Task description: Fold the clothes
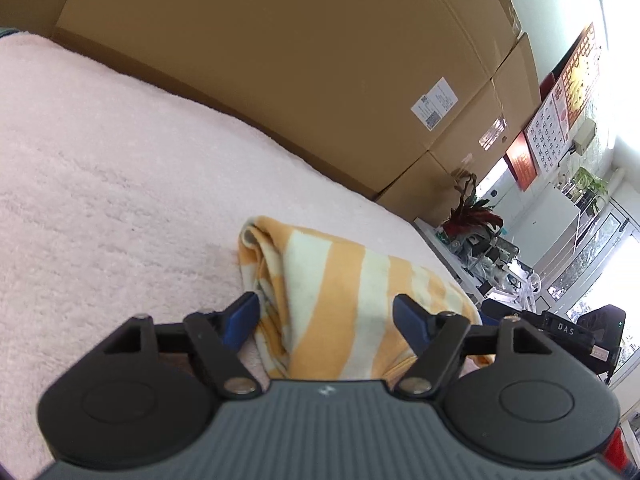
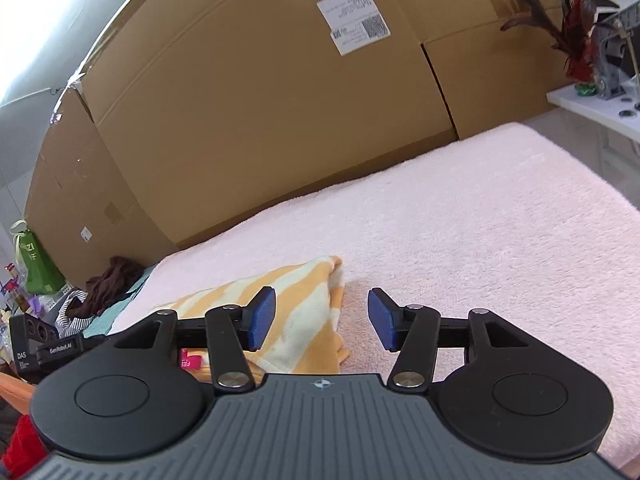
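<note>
— Where does the folded yellow-and-cream striped fleece garment [image 1: 344, 300] lie?

— It rests as a compact bundle on the pale pink fluffy blanket [image 1: 120, 152] that covers the bench. In the left wrist view its rolled edge faces left and its far end reaches close to the blanket's right-hand edge. In the right wrist view the same garment [image 2: 296, 312] sits low and left, one corner pointing up toward the middle of the blanket [image 2: 460, 208].

— And the tools?

— The left tool [image 1: 325, 322] stands wide, its blue pads either side of the bundle and gripping nothing. The right tool [image 2: 322, 318] is also spread wide and empty; its left pad hangs over the stripes, its right pad over bare blanket.

— Any containers?

— Large brown cardboard boxes [image 2: 260, 100] form a wall right behind the blanket's far edge; they are closed, so their contents cannot be told. A green bag [image 2: 34, 258] stands at the far left, its contents unclear.

— Open room?

— Bare blanket stretches left of the garment in the left view and right of it in the right view. A heap of dark and striped clothes [image 2: 104, 288] lies beyond the blanket's left end, and a white side table with a red-leaved plant [image 2: 580, 36] stands past its right end.
</note>
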The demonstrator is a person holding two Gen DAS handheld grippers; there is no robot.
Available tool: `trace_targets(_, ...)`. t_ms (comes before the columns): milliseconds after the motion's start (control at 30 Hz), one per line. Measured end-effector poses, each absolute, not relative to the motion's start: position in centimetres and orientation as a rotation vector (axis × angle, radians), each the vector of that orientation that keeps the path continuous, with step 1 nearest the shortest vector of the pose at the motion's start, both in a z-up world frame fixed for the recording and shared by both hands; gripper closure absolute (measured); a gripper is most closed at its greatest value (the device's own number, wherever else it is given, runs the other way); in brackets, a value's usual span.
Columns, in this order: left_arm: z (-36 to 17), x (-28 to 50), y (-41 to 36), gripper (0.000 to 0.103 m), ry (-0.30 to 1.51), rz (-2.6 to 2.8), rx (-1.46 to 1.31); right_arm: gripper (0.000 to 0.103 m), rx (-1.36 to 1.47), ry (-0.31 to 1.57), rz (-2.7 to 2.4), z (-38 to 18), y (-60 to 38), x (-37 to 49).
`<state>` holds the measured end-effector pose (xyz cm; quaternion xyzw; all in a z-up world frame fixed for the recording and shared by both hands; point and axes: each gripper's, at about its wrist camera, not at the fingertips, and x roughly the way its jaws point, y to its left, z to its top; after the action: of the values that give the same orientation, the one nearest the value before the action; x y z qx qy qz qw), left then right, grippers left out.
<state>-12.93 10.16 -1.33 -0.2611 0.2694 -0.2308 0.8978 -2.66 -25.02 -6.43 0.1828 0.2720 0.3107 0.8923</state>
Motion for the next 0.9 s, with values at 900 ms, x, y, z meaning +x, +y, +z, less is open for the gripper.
trace_targets(900, -1.7, -12.7, 9.5, 0.001, 0.543, -0.582, -0.495, 0.032, 0.374, 0.665, 0.739, -7.9, -22.9, -1.7)
